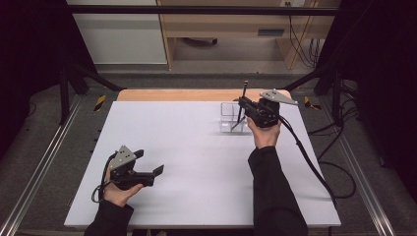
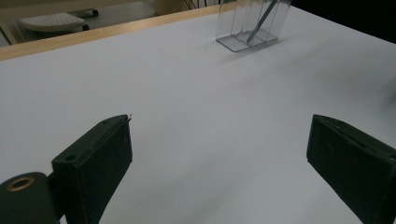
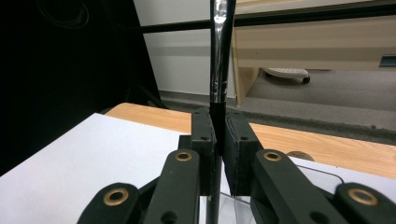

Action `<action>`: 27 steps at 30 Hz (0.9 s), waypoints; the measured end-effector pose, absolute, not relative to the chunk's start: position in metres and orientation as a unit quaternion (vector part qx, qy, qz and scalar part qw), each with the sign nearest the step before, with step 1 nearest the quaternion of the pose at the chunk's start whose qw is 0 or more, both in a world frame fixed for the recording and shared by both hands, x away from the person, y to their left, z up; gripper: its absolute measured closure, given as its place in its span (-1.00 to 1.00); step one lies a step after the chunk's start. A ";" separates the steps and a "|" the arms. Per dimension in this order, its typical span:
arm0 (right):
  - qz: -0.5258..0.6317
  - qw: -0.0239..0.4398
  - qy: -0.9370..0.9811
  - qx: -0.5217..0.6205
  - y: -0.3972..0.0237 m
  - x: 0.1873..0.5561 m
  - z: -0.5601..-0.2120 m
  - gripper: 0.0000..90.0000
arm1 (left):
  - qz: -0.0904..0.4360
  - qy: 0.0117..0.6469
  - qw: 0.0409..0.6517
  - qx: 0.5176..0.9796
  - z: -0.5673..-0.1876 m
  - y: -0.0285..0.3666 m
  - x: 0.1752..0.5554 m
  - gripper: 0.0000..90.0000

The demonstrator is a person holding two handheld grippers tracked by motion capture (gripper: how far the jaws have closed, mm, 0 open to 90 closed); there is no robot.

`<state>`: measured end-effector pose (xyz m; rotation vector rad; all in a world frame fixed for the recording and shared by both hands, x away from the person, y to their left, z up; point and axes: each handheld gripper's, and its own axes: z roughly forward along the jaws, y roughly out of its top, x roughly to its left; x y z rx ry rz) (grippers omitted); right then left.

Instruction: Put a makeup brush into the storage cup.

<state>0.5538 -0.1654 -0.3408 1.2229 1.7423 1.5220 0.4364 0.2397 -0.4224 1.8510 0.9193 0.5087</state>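
Pen [image 1: 241,105] clamped upright in right tongs [image 1: 244,104] above holder [image 1: 229,118] at one o'clock; could snag rim if tilted. Left tongs [image 1: 149,163] wide open, empty.

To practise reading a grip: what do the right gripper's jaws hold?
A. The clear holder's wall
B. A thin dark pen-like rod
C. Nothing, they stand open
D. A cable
B: in the right gripper view the right gripper is clamped on the rod, above the clear holder.
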 end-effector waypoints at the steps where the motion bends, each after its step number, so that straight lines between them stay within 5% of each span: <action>1: 0.563 0.260 0.641 0.453 -0.166 0.555 -0.341 0.87 | 0.209 0.377 0.486 0.760 -0.422 0.240 0.436 -0.86; 27: 0.564 0.282 0.614 0.475 -0.165 0.587 -0.347 0.87 | 0.209 0.379 0.491 0.756 -0.421 0.246 0.438 -0.86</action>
